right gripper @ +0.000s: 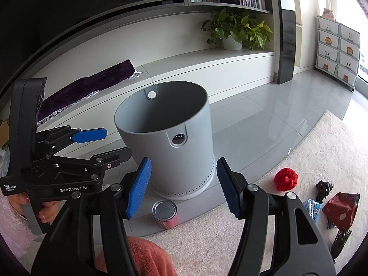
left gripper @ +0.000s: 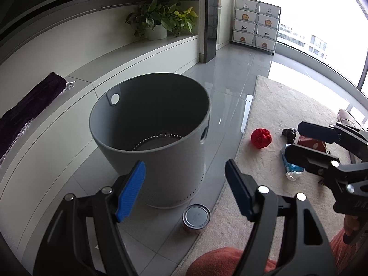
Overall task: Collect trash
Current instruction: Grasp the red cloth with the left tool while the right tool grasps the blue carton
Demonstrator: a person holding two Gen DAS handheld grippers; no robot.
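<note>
Both the left gripper [left gripper: 185,189] and right gripper [right gripper: 184,186] stood released and empty before the grey bin [left gripper: 151,124], a can [left gripper: 196,218] at its base, wrappers [right gripper: 340,211] at three o'clock on the rug [right gripper: 230,241].

"GenRobot.AI" on left gripper [right gripper: 116,145] body, "Data Acquisition System" (small print)

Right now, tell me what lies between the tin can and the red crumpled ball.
Nothing: only bare rug edge between tin can and red crumpled ball, in both wrist views.
</note>
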